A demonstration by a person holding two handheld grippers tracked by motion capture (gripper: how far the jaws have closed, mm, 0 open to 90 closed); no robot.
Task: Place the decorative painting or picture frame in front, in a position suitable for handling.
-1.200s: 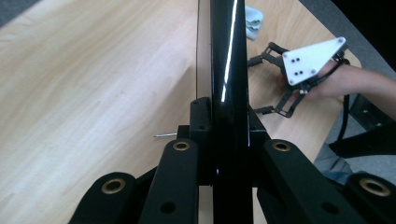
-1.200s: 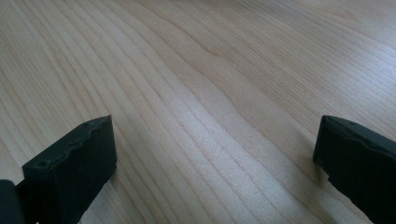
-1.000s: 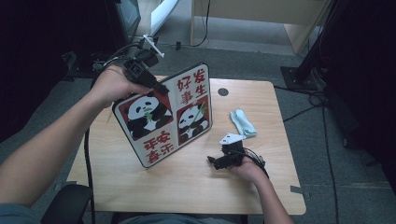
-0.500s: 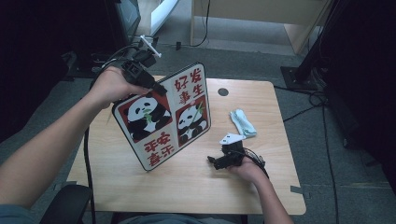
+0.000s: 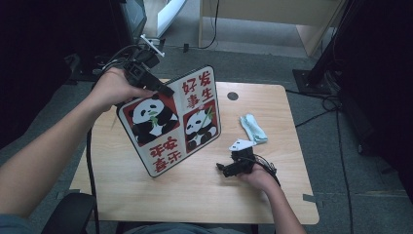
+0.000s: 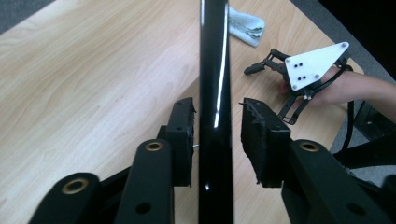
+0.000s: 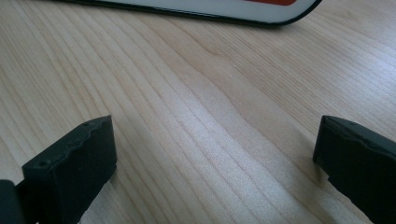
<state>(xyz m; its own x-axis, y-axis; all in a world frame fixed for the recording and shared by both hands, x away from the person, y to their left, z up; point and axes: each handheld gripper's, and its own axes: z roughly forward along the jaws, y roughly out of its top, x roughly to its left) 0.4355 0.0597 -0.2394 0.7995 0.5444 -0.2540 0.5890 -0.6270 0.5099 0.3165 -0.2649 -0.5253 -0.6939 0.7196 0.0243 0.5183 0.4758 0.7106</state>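
Note:
A flat board [image 5: 170,122] printed with pandas and red characters stands tilted on its lower edge on the wooden table [image 5: 243,195]. My left gripper [image 5: 158,87] is at the board's upper left edge. In the left gripper view that black edge [image 6: 214,93] runs between the jaws of my left gripper [image 6: 217,109]. The jaws have just been opening, and a gap shows beside the right pad. My right gripper [image 5: 223,169] rests on the table to the right of the board, open with bare wood between its fingers [image 7: 215,149]. The board's lower rim [image 7: 210,7] lies beyond it.
A crumpled pale blue cloth [image 5: 253,129] lies right of the board, near the right gripper [image 6: 254,69]. A round cable hole [image 5: 233,96] sits at the table's far edge. A chair [image 5: 73,214] stands at the near left corner. Cables [image 5: 331,105] run over the floor at right.

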